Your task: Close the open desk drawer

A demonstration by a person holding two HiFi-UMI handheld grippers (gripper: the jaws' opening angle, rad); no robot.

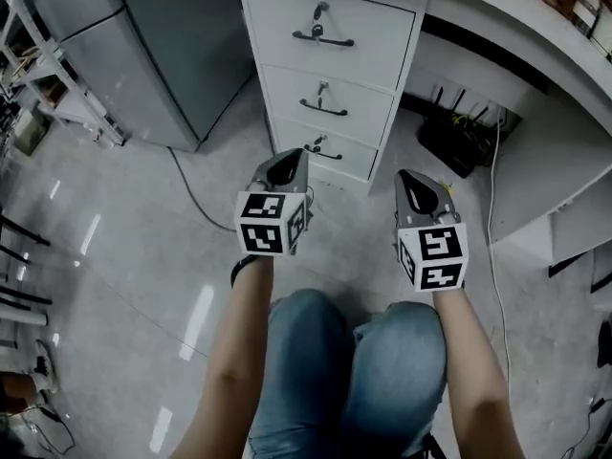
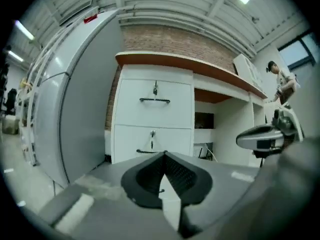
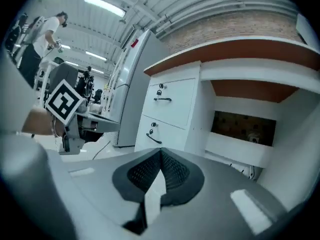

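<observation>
**Three drawers (image 1: 325, 75) flush, two grippers closed**

The white drawers stack under the left end of the desk (image 1: 535, 46). Their fronts face the person, and each front and its dark handle (image 1: 322, 38) run lengthwise left to right. The left hand-held gripper (image 1: 287, 165) and the right hand-held gripper (image 1: 413, 187) hover near the lowest drawer without touching it, jaws together on nothing. Only the head view shows all three drawers. Each gripper view shows two, the lowest hidden behind that gripper's own body.
</observation>
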